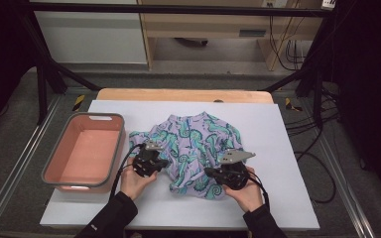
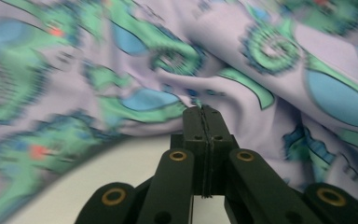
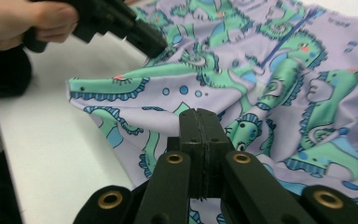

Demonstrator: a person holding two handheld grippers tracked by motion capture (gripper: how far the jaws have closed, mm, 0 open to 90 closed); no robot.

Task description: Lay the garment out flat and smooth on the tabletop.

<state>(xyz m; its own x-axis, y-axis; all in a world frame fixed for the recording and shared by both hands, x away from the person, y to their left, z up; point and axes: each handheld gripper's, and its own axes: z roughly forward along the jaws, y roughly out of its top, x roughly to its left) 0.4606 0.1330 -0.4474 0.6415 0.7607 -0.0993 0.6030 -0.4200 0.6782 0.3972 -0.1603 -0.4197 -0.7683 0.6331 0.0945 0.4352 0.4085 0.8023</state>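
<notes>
At the near edge of the patterned garment (image 1: 194, 151), the left gripper (image 2: 204, 112) sits clenched, nothing visibly caught between its jaws, cloth just ahead. The right gripper (image 3: 200, 116) is likewise clenched at the garment's near right corner. Crumpled mid-surface (image 1: 287, 198), the garment lies right of the pink tub (image 1: 54, 176), equally near both hands.

Soft, matt printed cloth is seen in the garment (image 1: 194, 148) ahead of the jaws; smooth plastic in the pink tub (image 1: 110, 157) beside it; matt black plastic in the left gripper (image 2: 204, 122).
</notes>
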